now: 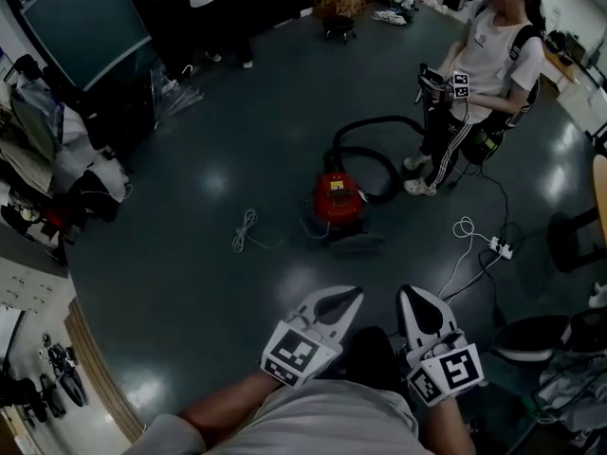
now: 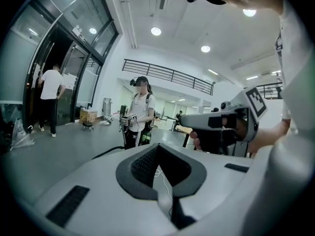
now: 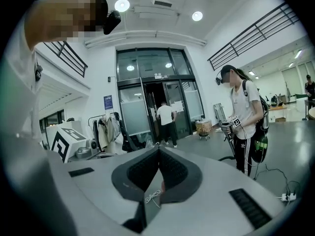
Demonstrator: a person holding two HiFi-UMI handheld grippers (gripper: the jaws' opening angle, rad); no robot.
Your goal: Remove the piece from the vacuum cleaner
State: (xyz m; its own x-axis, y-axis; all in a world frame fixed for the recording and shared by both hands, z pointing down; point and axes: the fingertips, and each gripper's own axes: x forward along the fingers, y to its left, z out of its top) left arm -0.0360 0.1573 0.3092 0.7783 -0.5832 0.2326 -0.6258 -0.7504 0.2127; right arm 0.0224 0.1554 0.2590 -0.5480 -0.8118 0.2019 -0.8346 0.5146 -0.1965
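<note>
Out on the open middle of the dark, glossy floor (image 1: 190, 282), well apart from us, stands the vacuum cleaner (image 1: 337, 197): a small red canister with a yellow label on top and a dark base. Its black hose (image 1: 372, 133) loops away toward a person in a white shirt (image 1: 493, 55) near the floor's far right edge. A flat grey part (image 1: 356, 245) lies against its near side; we cannot tell whether the two are joined. A coiled white cord (image 1: 245, 230) lies to its left and a white power strip (image 1: 501, 247) to its right. We hold both claws low and close to our body. The left gripper (image 2: 157, 146) has its jaws closed tip to tip on nothing, and so does the right gripper (image 3: 158, 149).
</note>
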